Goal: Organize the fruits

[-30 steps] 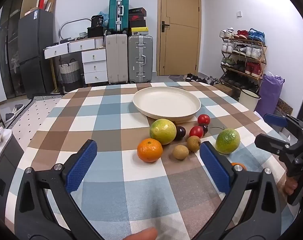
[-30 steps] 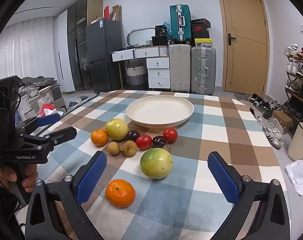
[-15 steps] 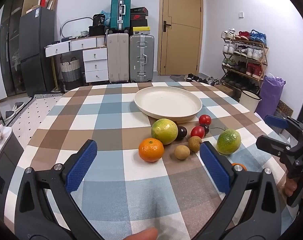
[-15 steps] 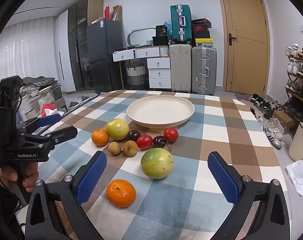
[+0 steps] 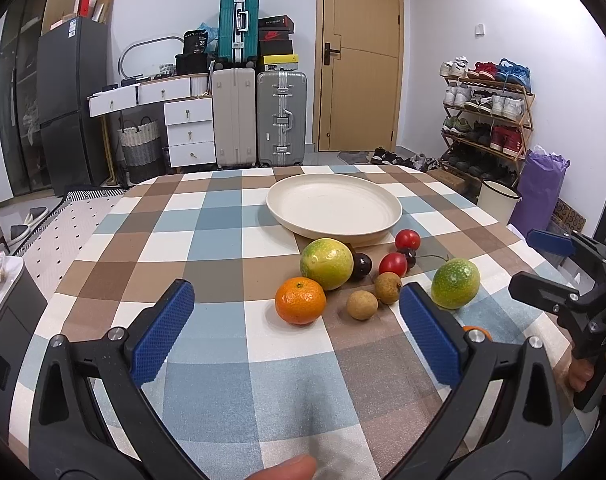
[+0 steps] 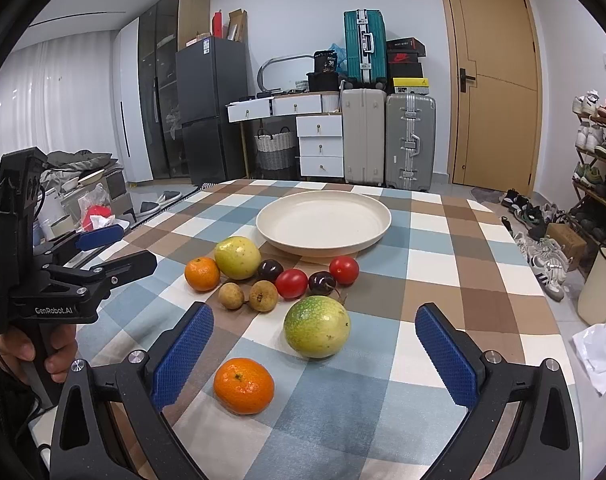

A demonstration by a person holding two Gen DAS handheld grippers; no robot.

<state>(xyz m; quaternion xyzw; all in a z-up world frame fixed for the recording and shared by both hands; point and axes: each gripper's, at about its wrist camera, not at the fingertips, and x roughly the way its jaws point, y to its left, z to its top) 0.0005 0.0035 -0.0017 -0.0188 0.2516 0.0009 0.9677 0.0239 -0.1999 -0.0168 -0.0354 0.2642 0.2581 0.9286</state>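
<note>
Checked tablecloth in brown, blue and white is covering the table (image 6: 455, 264), and suitcases, drawers and a shoe rack are standing behind it. Near the far side a cream plate (image 6: 323, 220) is sitting with nothing in it. All the fruit is lying on the cloth in front of it: 2 tangerines, one by the cluster (image 5: 300, 300) and one nearest the right gripper (image 6: 243, 385); a yellow-green citrus (image 5: 326, 263) just beside the plate's rim; a greener one (image 6: 316, 332) lying apart; 2 cherry tomatoes (image 6: 344, 270); 2 dark cherries (image 6: 322, 282); and 2 longans (image 6: 263, 295).

The left gripper (image 5: 297, 334) is hovering low with its blue pads wide apart and nothing between them. The right gripper (image 6: 315, 358) is likewise spread wide and is carrying nothing, with the greener citrus and the near tangerine lying just ahead of it.

No fruit is on the plate, so the sorting looks barely begun. The fruits are round and could roll off the cloth if a pad is nudging them sideways. The small ones are touching each other, so a wide closing could be catching 2 at once, and hard squeezing could be bursting a tomato.
</note>
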